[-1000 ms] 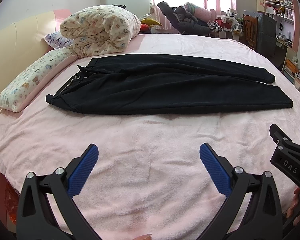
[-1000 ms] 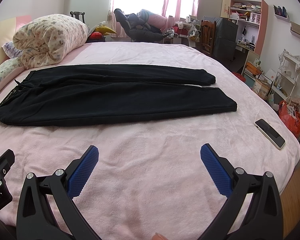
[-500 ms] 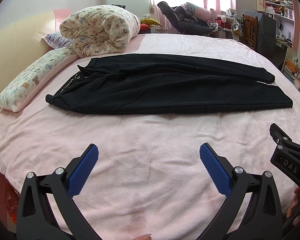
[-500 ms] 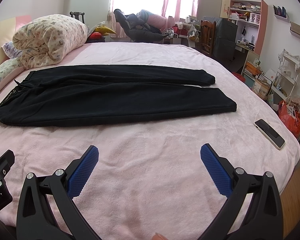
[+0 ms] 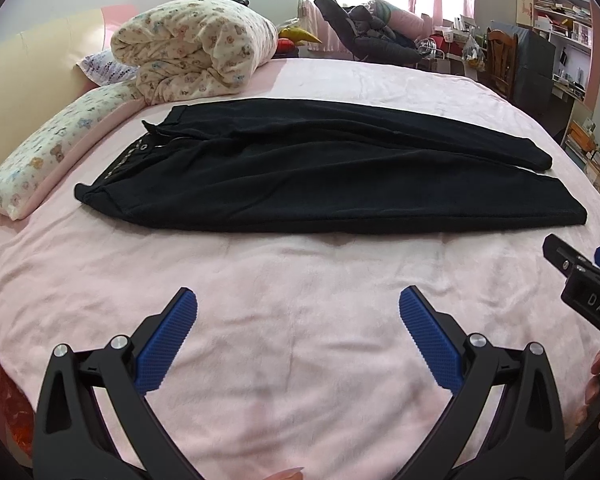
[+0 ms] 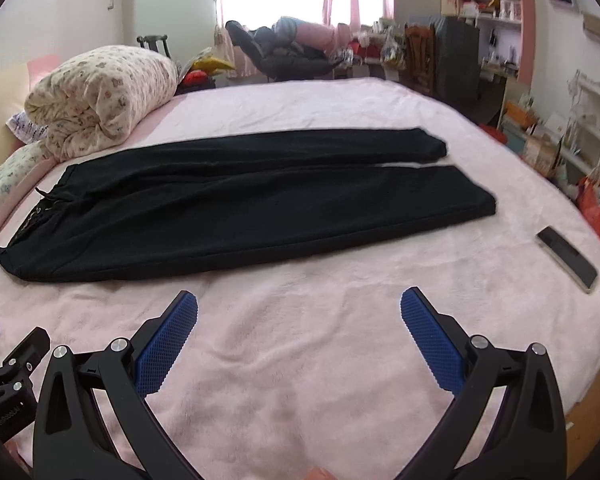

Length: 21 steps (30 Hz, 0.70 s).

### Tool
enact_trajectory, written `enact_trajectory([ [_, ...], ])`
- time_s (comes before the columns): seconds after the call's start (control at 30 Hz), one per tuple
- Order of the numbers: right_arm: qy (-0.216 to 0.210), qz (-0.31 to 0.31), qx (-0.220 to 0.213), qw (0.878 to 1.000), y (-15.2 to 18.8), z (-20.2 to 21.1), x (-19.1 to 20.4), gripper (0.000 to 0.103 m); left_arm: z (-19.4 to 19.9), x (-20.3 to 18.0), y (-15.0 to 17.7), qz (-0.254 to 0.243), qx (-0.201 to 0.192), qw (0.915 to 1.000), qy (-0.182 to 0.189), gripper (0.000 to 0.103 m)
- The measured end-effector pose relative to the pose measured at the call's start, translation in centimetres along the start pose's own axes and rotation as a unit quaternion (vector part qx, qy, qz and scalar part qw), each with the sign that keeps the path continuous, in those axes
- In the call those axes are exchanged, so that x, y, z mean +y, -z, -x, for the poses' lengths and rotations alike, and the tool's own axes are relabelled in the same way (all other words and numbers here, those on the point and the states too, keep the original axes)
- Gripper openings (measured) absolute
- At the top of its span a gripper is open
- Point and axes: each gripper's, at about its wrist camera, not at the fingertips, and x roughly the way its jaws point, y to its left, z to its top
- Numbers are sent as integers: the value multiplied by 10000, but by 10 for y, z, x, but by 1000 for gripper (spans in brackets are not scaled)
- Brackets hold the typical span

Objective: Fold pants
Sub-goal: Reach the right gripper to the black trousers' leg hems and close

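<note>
Black pants (image 5: 300,172) (image 6: 236,200) lie flat across the pink bed, waistband to the left, the two leg ends to the right. The far leg sits slightly apart from the near leg at the cuffs. My left gripper (image 5: 298,304) hovers open over the bare blanket in front of the pants, nothing between its blue pads. My right gripper (image 6: 299,304) is also open, short of the pants' near edge. The right gripper's tip (image 5: 580,280) shows at the right edge of the left wrist view.
A rolled floral quilt (image 5: 192,48) and a long pillow (image 5: 48,156) lie at the bed's left, near the waistband. A phone (image 6: 566,258) rests on the blanket right of the cuffs. Beyond the bed stand a chair with clothes (image 6: 284,56), shelves and clutter.
Both grippers have tilted and moved slightly forward toward the pants; the right view now sits a bit to the right. The pants have not moved.
</note>
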Motion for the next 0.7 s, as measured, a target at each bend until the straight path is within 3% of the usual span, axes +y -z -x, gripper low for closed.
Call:
enact_trajectory([
  [0.07,-427,88,-221,9988,-11,-12,1,102,-11,-2,-11,-60,-30,9999,75,101],
  [0.13,-947,189,-118,9953,-27,-31,0,102,-27,-4,-23,-135,-35,9997,189,101],
  [0.23,-1569,201,531,9860,-53,-68,-16,102,-53,-4,-43,-111,178,9987,465,101],
  [0.3,-1781,-132,1119,9776,-70,-93,-37,102,-65,0,-55,-17,415,9971,640,101],
  [0.37,-1781,-783,1966,9610,-89,-120,-71,102,-71,4,-68,91,571,9957,729,101],
  [0.43,-1636,-1255,2425,9480,-108,-134,-108,102,-72,8,-79,265,696,9938,828,101],
  [0.6,-1191,-1545,2245,9548,-167,-140,-184,102,-88,5,-105,587,1365,9851,865,101],
  [0.7,-1349,-2211,2081,9432,-208,-159,-247,102,-96,-4,-118,864,1675,9784,848,101],
])
